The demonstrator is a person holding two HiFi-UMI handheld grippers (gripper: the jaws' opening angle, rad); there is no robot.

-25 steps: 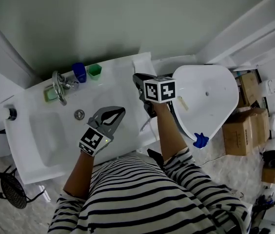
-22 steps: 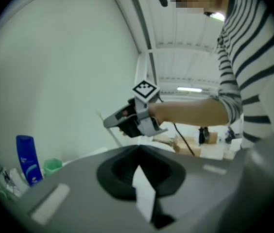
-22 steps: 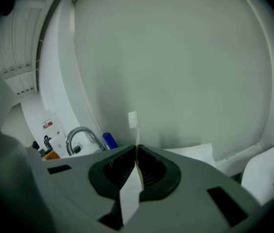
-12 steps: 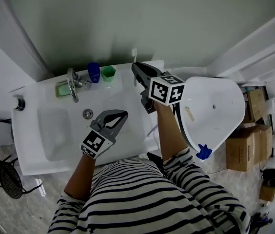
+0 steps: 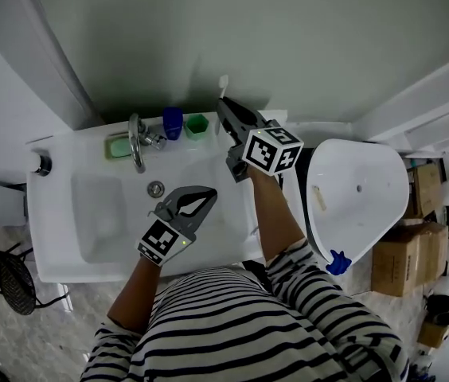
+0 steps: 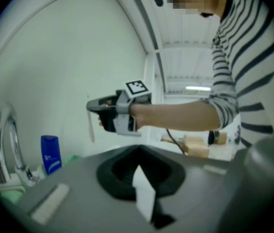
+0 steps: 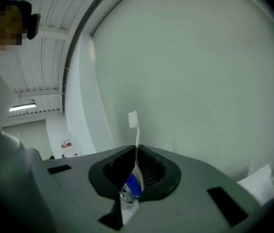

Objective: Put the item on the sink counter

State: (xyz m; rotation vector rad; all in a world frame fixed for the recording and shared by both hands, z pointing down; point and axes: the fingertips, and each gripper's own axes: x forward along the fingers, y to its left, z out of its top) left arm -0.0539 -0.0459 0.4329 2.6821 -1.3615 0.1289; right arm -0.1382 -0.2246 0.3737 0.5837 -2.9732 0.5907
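A white toothbrush (image 5: 223,84) stands upright with its bristle head (image 7: 132,119) on top, and my right gripper (image 5: 224,107) is shut on its handle. It hangs above the back right corner of the white sink counter (image 5: 232,213), close to the wall. In the left gripper view the right gripper (image 6: 96,107) and toothbrush (image 6: 91,128) show from the side, clear of the counter. My left gripper (image 5: 206,194) hovers over the counter's front right, shut and empty, its tips (image 6: 138,152) together.
A chrome faucet (image 5: 137,139), green soap dish (image 5: 118,146), blue bottle (image 5: 173,122) and green cup (image 5: 197,125) line the counter's back edge. The basin (image 5: 97,213) with its drain (image 5: 155,189) lies left. A white toilet (image 5: 360,205) and cardboard boxes (image 5: 400,265) stand right.
My right gripper has risen and swung toward the wall with the toothbrush, from beside the toilet to over the counter's back right corner. The left gripper drifted slightly right.
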